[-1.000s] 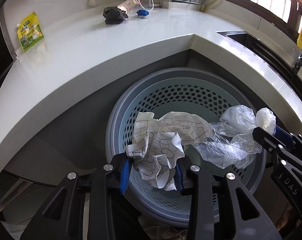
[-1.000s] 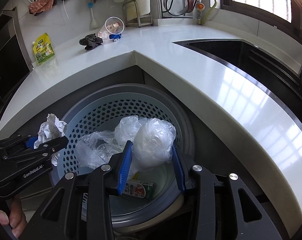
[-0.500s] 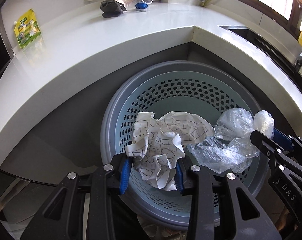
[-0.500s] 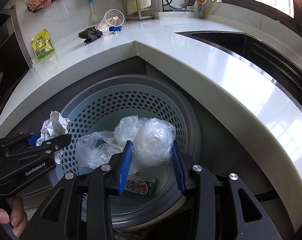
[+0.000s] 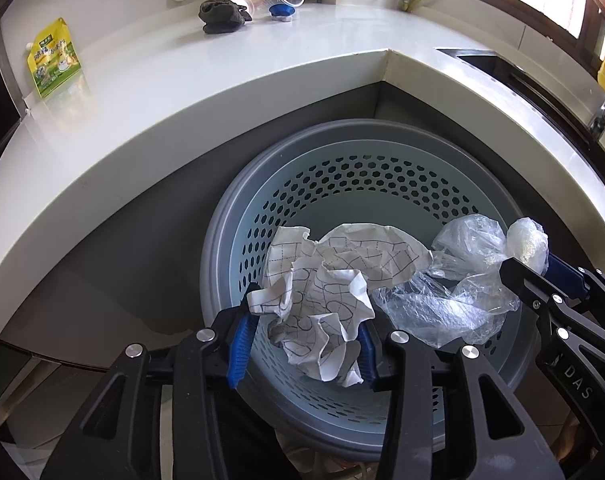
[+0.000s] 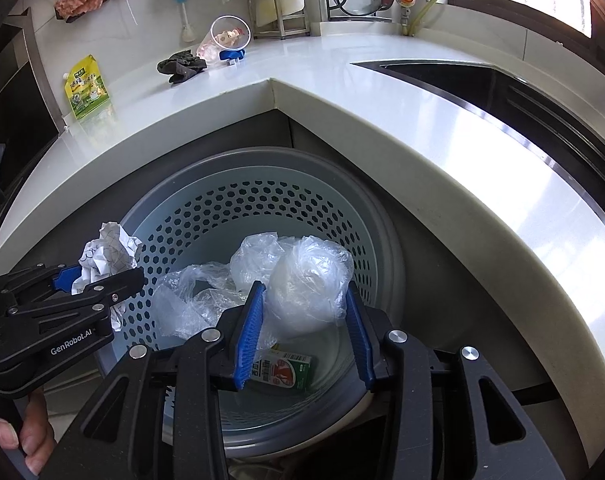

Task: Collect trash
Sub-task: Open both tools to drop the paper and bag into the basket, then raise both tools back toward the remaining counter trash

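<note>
"genrobot.ai" in white on the black body of the left gripper (image 6: 102,280), lower left of the right wrist view. "das" in pale letters on the black body of the right gripper (image 5: 542,276), lower right of the left wrist view. yellow-green pouch (image 6: 87,87) on the counter, upper left: print too small to read. carton (image 6: 283,369) in the basket: lettering illegible.

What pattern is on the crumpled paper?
The crumpled paper is white with thin dark grid and loop lines, clearest in the left wrist view.
</note>
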